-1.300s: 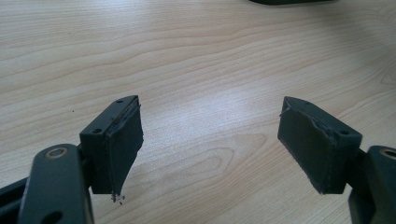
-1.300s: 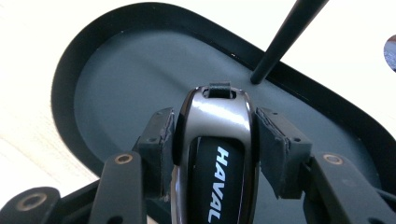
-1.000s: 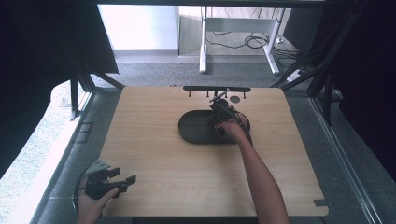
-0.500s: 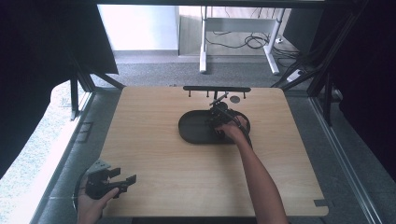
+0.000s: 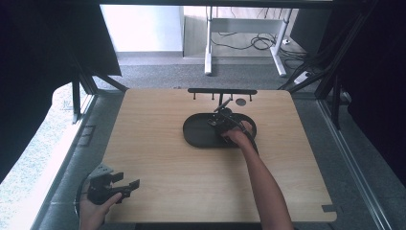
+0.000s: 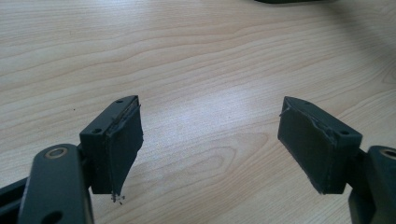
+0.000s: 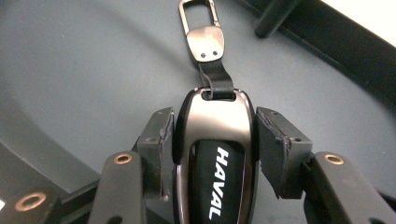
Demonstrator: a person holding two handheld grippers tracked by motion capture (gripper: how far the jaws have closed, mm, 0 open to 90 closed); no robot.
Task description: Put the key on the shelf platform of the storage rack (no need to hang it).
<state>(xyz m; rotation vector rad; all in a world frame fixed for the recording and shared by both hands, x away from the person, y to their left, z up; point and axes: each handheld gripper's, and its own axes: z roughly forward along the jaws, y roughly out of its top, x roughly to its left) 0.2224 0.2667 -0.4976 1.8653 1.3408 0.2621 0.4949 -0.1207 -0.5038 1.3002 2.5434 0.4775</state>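
My right gripper (image 7: 215,122) is shut on a dark metallic car key fob (image 7: 217,158) with white HAVAL lettering. A short black strap and a metal clip (image 7: 198,18) stick out past the jaws. In the high view this gripper (image 5: 221,119) is over the black oval tray (image 5: 198,133) in the middle of the table, pointing toward the far edge. My left gripper (image 5: 125,181) is at the table's near left corner. Its jaws stand wide apart over bare wood with nothing between them (image 6: 210,116).
A black rack with several pegs (image 5: 221,91) stands along the far edge of the wooden table (image 5: 158,158), just beyond the tray. A small dark disc (image 5: 241,101) lies beside it. Dark frame posts flank the table on both sides.
The right hand has shifted only slightly over the tray. The left gripper has stayed where it was.
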